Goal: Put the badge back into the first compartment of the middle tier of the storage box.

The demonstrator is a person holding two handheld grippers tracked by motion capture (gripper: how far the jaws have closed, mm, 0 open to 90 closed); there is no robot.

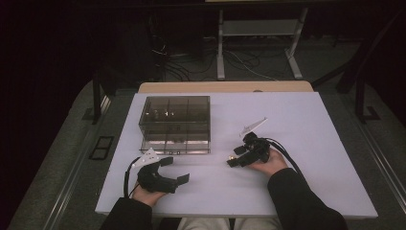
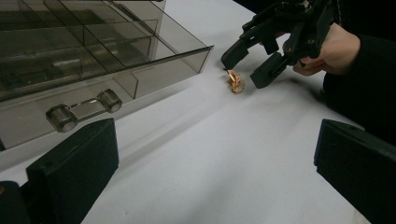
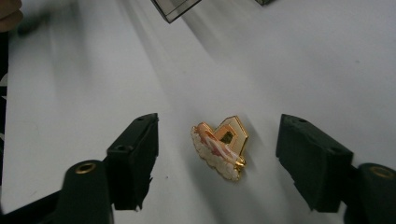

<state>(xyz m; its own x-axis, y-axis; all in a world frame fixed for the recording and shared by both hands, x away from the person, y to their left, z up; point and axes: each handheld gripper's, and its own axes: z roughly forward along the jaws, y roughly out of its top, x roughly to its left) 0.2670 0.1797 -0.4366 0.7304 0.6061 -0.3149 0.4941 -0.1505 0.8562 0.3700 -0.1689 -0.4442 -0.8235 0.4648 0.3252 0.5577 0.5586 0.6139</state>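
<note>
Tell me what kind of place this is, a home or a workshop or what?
Probably a lab or recording room rather than a home: a bare white table on a dark floor, loose cables behind it, the metal legs of another desk, and a person holding a gripper in each hand.

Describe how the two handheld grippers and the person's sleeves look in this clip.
Both the left gripper and the right gripper are black, each with two blocky matte fingers. A pale three-cornered plate sits on each, and a black cable trails from each. Brass-coloured rivets mark the finger bases. The sleeves are black.
</note>
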